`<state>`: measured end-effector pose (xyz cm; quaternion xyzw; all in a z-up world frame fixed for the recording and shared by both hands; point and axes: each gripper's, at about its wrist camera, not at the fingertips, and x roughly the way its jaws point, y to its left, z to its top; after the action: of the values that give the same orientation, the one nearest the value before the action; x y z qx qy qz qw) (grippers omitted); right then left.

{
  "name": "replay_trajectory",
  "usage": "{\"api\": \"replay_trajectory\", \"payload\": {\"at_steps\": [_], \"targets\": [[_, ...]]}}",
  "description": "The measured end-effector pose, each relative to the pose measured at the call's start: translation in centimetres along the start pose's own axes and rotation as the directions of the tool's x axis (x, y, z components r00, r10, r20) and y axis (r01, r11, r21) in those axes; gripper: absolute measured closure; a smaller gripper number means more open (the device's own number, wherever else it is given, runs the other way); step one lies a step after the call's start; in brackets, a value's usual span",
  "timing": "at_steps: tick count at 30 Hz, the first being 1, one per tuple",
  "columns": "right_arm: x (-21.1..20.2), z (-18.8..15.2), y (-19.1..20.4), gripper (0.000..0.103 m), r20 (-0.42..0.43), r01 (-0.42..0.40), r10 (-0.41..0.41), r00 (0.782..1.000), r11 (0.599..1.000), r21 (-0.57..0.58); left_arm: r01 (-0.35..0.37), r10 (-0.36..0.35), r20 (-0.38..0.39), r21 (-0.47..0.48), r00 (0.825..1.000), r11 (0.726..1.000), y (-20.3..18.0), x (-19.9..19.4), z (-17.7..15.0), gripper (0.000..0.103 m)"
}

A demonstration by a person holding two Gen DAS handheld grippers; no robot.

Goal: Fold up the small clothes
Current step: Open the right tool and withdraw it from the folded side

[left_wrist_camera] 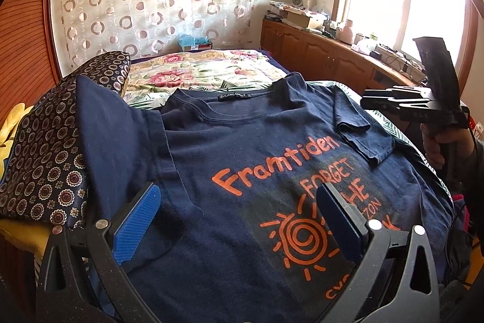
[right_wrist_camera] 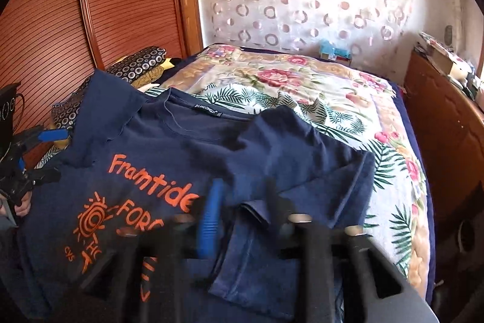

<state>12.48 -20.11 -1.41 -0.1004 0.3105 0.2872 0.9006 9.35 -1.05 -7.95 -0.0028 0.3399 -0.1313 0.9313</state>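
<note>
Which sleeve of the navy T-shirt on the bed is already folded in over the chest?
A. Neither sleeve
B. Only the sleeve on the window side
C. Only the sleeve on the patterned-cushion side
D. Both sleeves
B: the window-side sleeve lies folded in over the navy T-shirt, while the other sleeve still spreads out over the patterned cushion.
</note>
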Motion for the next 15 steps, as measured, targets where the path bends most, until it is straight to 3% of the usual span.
{"api": "replay_trajectory", "payload": {"at_steps": [8, 15], "targets": [[-0.4, -1.5, -5.5, 0.061, -0.053, 0.143, -0.138, 0.989, 0.984, 0.103, 0.007, -0.007, 0.003, -0.009, 1.000, 1.000, 0.0, 0.0, -0.3, 0.000], [3.0, -2.4, -6.7, 0.061, -0.137, 0.100, -0.077, 0.988, 0.980, 0.170, 0.007, -0.007, 0.003, -0.006, 1.000, 1.000, -0.1, 0.0, -0.3, 0.000]]}}
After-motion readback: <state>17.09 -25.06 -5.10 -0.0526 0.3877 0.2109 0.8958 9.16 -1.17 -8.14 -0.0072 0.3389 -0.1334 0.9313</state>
